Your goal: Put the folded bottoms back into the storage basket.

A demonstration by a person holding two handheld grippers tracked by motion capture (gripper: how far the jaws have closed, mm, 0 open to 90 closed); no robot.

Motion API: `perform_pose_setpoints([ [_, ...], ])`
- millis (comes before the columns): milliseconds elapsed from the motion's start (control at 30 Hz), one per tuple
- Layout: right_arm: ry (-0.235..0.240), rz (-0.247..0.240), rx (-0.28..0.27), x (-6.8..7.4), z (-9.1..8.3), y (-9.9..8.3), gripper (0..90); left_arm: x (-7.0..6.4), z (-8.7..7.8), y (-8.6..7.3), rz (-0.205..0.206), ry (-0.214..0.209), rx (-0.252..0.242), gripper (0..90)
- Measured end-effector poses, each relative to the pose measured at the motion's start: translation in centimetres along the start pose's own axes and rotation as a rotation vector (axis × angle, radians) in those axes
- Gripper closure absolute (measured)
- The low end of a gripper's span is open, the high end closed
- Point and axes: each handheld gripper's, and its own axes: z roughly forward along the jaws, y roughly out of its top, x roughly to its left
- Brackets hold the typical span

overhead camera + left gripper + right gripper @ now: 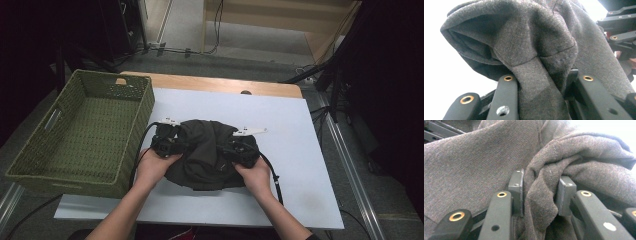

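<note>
Both the left gripper (167,145) and right gripper (240,150) have their jaws pinched on the bunched dark cloth (206,150) mid-table, so I'd say the green basket (132,150) at left awaits it

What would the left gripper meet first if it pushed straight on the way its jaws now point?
The left gripper is already clamped on the dark grey garment, so more of that bunched cloth comes first. Beyond it, probably the right gripper, which holds the garment's other side, though depth is hard to judge.
</note>
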Motion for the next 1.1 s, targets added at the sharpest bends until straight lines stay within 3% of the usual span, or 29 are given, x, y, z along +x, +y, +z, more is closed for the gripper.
perform_pose_setpoints([
  [233, 0.008, -0.017, -0.02, 0.1, 0.4, 0.6, 62.0, 0.4, -1.0, 0.7, 0.014, 0.051, -0.032, 70.6],
  [433, 0.004, -0.03, -0.019, 0.3, 1.4, 0.8, 60.9, 1.5, -0.8, 0.4, -0.013, 0.064, -0.027, 69.7],
  [500, -0.02, -0.046, 0.002, 0.1, 1.6, 0.6, 58.4, 1.7, -0.5, 0.1, -0.015, 0.073, -0.025, 66.8],
  [667, -0.021, -0.032, 0.019, -0.5, 1.6, 0.4, 54.9, 2.0, -0.1, -0.3, -0.012, 0.084, -0.018, 58.3],
  [800, -0.038, -0.059, 0.02, -0.7, 1.6, 0.0, 52.1, 2.0, 0.2, -0.5, 0.004, 0.097, 0.003, 48.7],
  [1100, -0.037, -0.061, 0.027, -1.2, 1.6, -0.2, 46.0, 2.1, 0.7, -0.8, 0.026, 0.112, 0.009, 36.8],
])
